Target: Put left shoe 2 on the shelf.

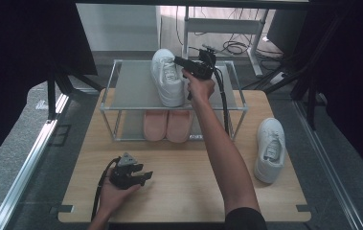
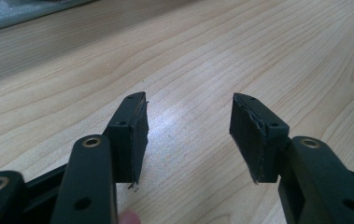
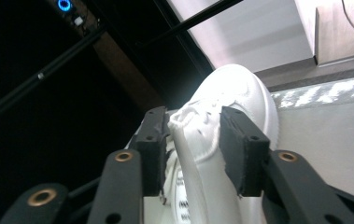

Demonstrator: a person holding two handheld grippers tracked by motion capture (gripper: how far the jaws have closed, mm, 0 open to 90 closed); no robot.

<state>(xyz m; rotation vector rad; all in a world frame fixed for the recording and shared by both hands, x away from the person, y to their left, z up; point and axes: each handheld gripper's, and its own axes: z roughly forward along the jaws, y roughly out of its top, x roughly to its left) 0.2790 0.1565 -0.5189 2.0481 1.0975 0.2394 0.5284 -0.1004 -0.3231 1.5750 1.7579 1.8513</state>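
Left gripper (image 1: 145, 176) low over near tabletop (image 1: 184, 191), jaws wide, nothing between. White shoe (image 1: 270, 149) lying at right. Farther: rack (image 1: 109, 108) with pink slippers (image 1: 167, 125) on lower shelf, white sneaker (image 1: 167, 76) on top. Right gripper (image 3: 191, 144) astride sneaker's collar, jaws parted.

Lighting is dim in the high view; the room's edges sink into near black. The white sneaker (image 1: 167, 76) I reach for blooms overexposed in the right gripper view. A soft glare patch lies on the wooden table (image 2: 184, 116) between my left gripper's jaws.
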